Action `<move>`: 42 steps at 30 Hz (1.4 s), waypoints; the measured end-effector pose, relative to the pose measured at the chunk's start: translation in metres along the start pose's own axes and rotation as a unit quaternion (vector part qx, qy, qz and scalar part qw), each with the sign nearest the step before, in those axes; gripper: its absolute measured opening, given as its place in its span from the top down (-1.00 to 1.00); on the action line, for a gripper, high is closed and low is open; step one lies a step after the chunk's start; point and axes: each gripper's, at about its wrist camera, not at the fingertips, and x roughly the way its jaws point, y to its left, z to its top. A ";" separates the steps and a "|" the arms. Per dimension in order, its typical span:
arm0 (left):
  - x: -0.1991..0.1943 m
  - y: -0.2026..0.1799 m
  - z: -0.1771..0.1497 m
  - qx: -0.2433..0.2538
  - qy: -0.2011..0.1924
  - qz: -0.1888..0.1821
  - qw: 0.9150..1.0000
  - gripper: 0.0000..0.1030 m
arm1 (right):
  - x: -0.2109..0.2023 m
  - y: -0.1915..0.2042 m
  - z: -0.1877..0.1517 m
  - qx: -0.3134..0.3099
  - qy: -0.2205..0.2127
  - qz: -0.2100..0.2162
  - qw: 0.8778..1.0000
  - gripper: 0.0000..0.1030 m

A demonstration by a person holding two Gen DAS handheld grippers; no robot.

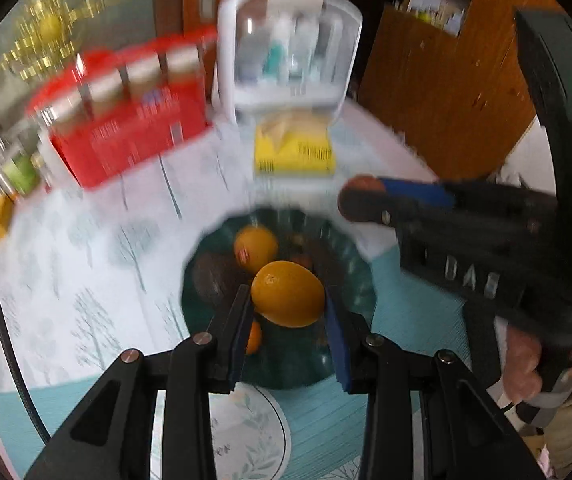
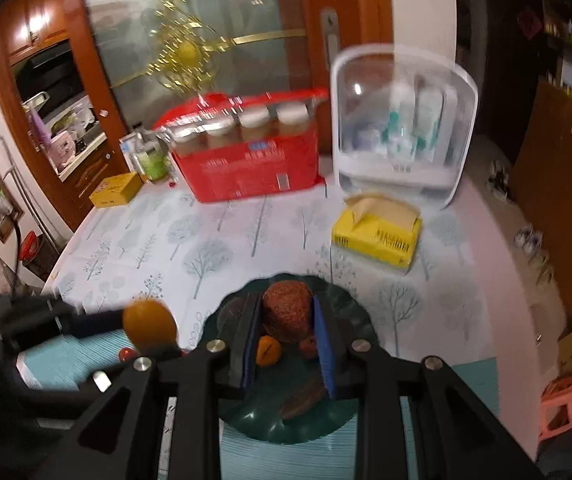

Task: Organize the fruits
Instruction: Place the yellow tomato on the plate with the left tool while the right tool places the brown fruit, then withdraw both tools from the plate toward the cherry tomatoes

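Note:
My left gripper (image 1: 288,296) is shut on an orange (image 1: 286,280) and holds it above a dark green plate (image 1: 286,372). On that plate lie a second orange (image 1: 255,247), a dark fruit (image 1: 214,280) and a small orange fruit (image 1: 255,338). My right gripper (image 2: 286,304) is shut on a round brown-red fruit (image 2: 287,314) over the same plate (image 2: 254,420), which here shows a small orange fruit (image 2: 268,350), a small red fruit (image 2: 308,347) and a long brown piece (image 2: 302,398). Each gripper appears in the other's view: right gripper (image 1: 360,200), left gripper (image 2: 148,332).
At the back of the table stand a red basket (image 2: 246,168) of jars, a white clear-fronted case (image 2: 402,132) of bottles and a yellow box (image 2: 378,236). A teal placemat (image 1: 406,312) lies under the plate. The table's right edge (image 2: 518,288) is close.

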 end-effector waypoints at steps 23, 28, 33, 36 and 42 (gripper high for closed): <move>0.105 0.002 -0.048 -0.001 0.102 0.003 0.995 -0.55 | 0.118 -0.015 -0.071 0.038 0.134 0.012 0.990 0.33; 0.093 0.012 -0.050 -0.020 0.094 0.002 0.995 -0.55 | 0.109 -0.015 -0.073 0.045 0.121 0.012 0.992 0.33; 0.080 0.021 -0.054 -0.039 0.086 0.007 0.996 -0.55 | 0.101 -0.015 -0.076 0.039 0.110 -0.001 0.993 0.33; 0.071 0.025 -0.058 -0.045 0.081 0.010 0.996 -0.55 | 0.096 -0.016 -0.082 0.044 0.111 0.000 0.993 0.33; 0.053 0.031 -0.068 -0.059 0.076 0.018 0.995 -0.55 | 0.084 -0.013 -0.095 0.046 0.112 -0.004 0.993 0.33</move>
